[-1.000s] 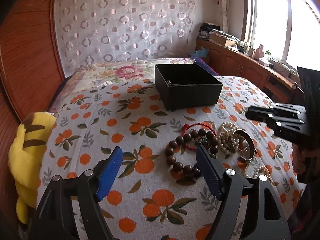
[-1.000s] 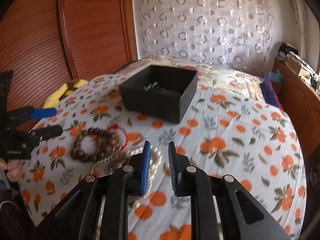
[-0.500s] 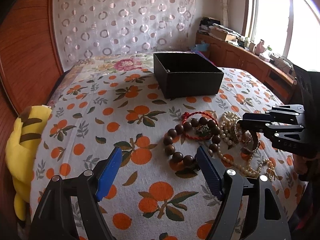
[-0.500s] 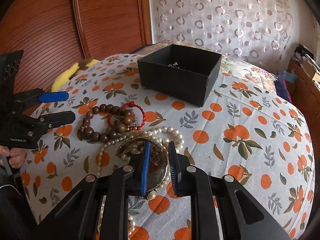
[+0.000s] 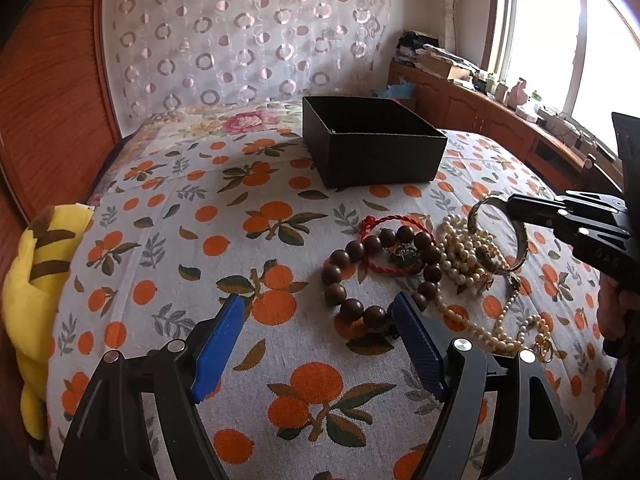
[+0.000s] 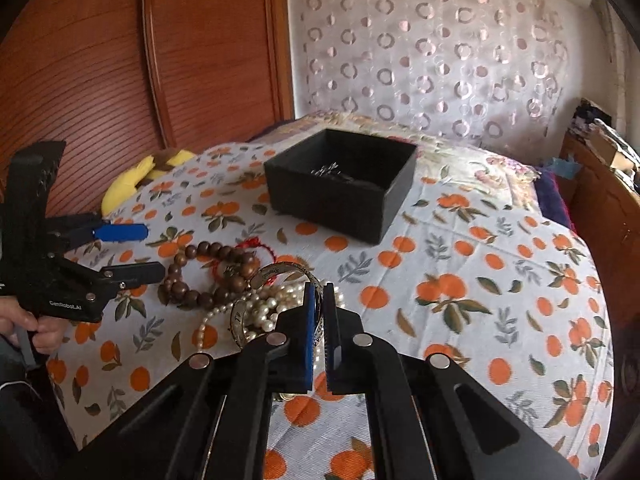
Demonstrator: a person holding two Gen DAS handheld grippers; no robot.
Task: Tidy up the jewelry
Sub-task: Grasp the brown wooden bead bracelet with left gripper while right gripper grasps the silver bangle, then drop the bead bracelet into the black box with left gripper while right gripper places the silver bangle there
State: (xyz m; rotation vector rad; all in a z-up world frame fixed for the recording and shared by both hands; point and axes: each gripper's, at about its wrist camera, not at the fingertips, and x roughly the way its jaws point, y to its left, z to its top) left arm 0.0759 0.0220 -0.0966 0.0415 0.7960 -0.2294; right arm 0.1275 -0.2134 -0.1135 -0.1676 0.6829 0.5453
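**Right fingers pinch bangle on jewelry pile**

Metal bangle [image 6: 280, 280] sits tilted on the pearl necklace [image 6: 264, 308] on the bed [image 6: 500, 288]. The right gripper [image 6: 319, 300] has just been closing and its fingers now clamp the bangle's rim. Wooden bead bracelet [image 5: 380, 272] and red cord [image 5: 384, 222] lie at the bangle's 9 o'clock. Black box [image 5: 372, 148] at 12 o'clock, well apart. Left gripper [image 5: 320, 320] hovers with fingers spread, holding nothing. Yellow plush [image 5: 36, 280] at the bed's 9 o'clock edge.

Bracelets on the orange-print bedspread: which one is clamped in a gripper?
The engraved silver metal bangle, pinched by the right gripper. The brown wooden bead bracelet and red cord bracelet lie free.
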